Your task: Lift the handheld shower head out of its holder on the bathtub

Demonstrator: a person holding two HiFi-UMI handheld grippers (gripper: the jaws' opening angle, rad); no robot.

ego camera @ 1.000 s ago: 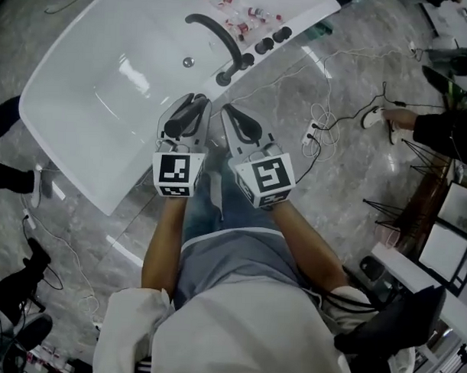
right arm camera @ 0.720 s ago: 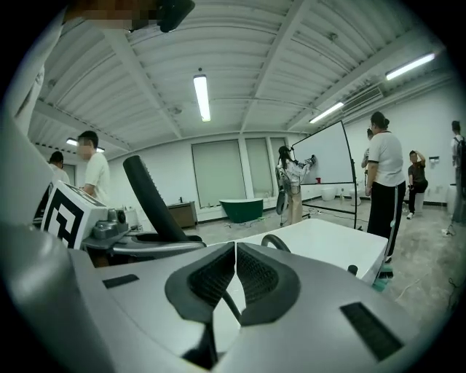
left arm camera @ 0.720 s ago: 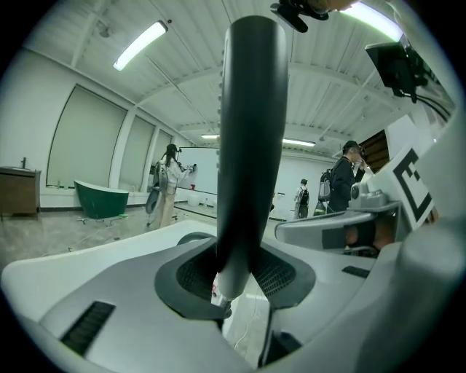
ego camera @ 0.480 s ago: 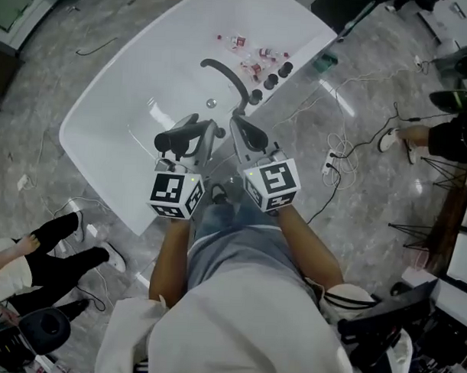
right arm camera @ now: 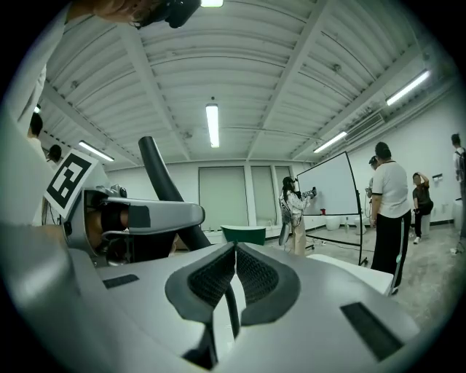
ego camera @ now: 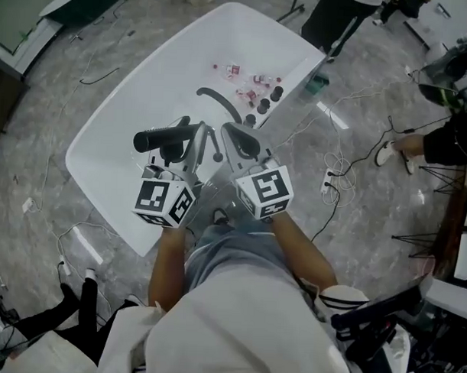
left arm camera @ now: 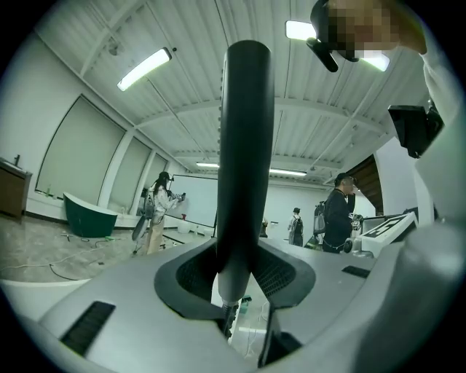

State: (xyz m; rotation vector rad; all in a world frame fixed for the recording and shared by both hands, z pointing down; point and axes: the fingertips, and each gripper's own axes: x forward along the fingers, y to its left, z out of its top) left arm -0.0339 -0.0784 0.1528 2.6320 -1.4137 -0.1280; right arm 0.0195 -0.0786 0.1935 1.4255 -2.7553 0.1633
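There was one tub [ego camera: 113, 116], one shower head [ego camera: 155, 140] and two grippers. The left gripper [ego camera: 191, 136], half open, pinched the shower head; the right gripper [ego camera: 234, 134] was pressed together, empty.

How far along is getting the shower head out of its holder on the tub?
Done: the shower head is off the bathtub, raised above it. In hand: the left gripper is clamped on its handle; the right gripper is shut, empty. Left: nothing visible.

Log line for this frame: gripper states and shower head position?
left gripper: shut on shower head | right gripper: jaws together, empty | shower head: held over bathtub
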